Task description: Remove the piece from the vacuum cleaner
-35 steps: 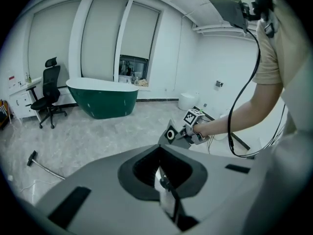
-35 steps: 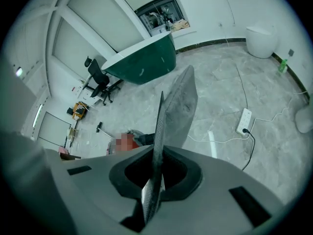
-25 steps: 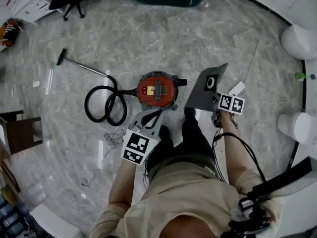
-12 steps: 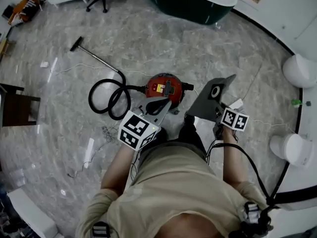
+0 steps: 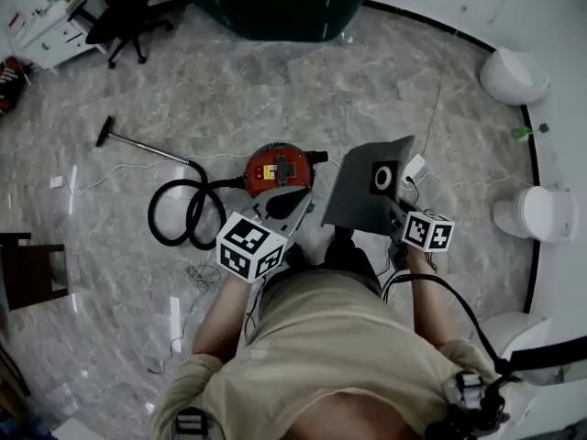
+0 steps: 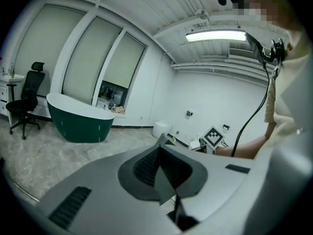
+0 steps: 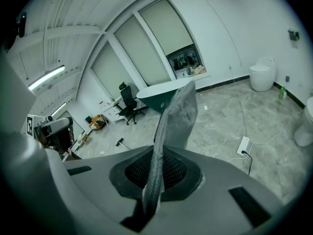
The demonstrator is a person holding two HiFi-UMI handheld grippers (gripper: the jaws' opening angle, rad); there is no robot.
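The red vacuum cleaner (image 5: 278, 170) sits on the marble floor with its black hose (image 5: 183, 214) looped to the left and its wand (image 5: 138, 142) stretched out beyond. A flat grey piece (image 5: 362, 200) with a round hole hangs in the air to the right of the vacuum. My right gripper (image 5: 396, 213) is shut on its lower edge. In the right gripper view the piece (image 7: 171, 121) stands edge-on between the jaws of my right gripper (image 7: 161, 155). My left gripper (image 5: 287, 205) hovers just in front of the vacuum, jaws together and empty, as the left gripper view (image 6: 160, 143) shows.
A dark green bathtub (image 5: 271, 3) stands at the back, with an office chair (image 5: 124, 12) to its left. Two white toilets (image 5: 509, 76) (image 5: 532, 214) line the right wall. A power strip (image 5: 415, 168) and loose cables (image 5: 206, 264) lie on the floor. A dark stool (image 5: 27, 269) stands at the far left.
The right gripper keeps its hold on the grey piece, which now hangs a bit further from the vacuum. The left gripper stays by the vacuum. The head view has shifted.
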